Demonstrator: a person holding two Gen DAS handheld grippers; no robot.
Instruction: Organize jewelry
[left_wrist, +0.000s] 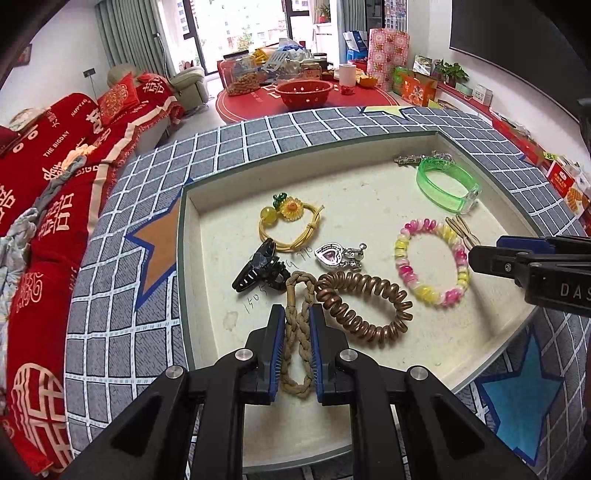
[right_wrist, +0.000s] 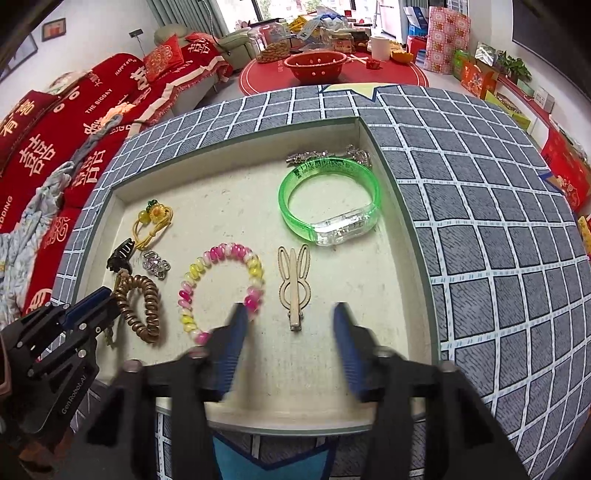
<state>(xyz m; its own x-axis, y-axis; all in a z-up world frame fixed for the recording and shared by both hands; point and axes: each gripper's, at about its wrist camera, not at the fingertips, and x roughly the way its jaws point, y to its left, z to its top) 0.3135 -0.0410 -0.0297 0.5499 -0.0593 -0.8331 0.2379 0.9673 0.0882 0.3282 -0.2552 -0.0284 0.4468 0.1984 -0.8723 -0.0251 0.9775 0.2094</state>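
Observation:
My left gripper is shut on a tan braided rope hair tie at the near side of a white tray. Beside it lie a brown spiral hair tie and a pink-and-yellow bead bracelet. My right gripper stands open over the tray's near right part. A tan rabbit-shaped clip lies flat between its fingers, and neither pad touches it. The bead bracelet reaches the left finger. A green clear bangle lies beyond.
A sunflower hair tie, a black claw clip, a heart charm and a silver brooch also lie in the tray. The tray rests on a grey checked cloth. A red sofa stands to the left.

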